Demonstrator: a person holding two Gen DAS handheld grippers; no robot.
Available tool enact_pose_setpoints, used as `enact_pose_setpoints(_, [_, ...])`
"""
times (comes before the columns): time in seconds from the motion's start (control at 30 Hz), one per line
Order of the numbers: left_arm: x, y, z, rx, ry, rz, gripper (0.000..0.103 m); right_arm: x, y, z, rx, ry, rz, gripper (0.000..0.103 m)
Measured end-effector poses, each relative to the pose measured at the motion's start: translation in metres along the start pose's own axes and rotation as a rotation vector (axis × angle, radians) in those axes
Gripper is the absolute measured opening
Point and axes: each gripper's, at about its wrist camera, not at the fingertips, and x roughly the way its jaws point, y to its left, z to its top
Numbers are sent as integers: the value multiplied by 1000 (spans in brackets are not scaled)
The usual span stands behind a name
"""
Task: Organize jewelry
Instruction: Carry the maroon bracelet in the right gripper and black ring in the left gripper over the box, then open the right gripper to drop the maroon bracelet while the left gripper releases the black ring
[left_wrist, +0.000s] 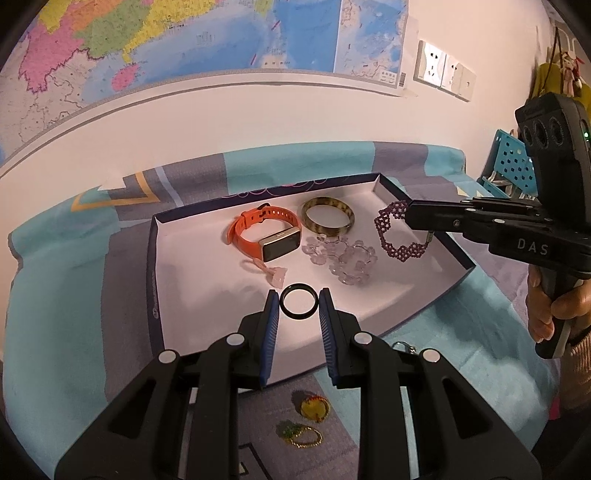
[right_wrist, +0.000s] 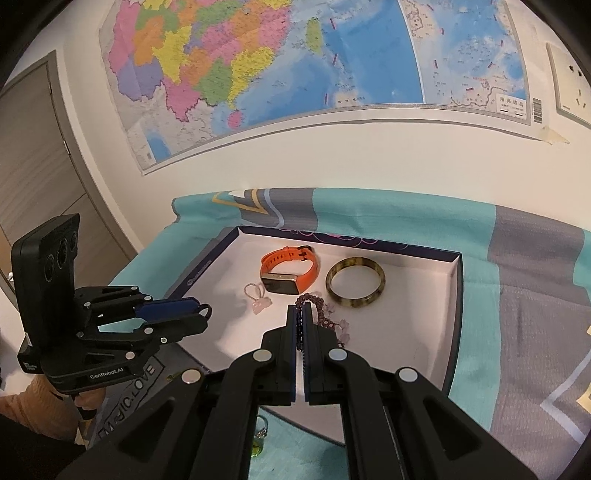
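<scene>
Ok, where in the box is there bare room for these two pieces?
The box is bare along its left wall, left of the orange watch, and across its near strip. The far right is crowded: bangle, clear beads, purple bracelet.

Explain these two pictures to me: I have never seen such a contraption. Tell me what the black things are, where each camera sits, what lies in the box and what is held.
A person holds one hand tool with tongs in each hand; a camera on each looks along its fingers. The left tongs grip a black ring. The right tongs are shut on a purple bead bracelet, above a shallow box. In the box lie an orange watch, a mottled bangle, a clear bead bracelet and a pink charm. Yellow trinkets lie on the cloth.
</scene>
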Motion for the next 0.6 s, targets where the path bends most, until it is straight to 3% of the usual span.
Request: enact_pose_setpoints(0.6, [36, 4, 8, -23, 60, 13, 23, 29, 0, 7, -25, 29, -62, 1])
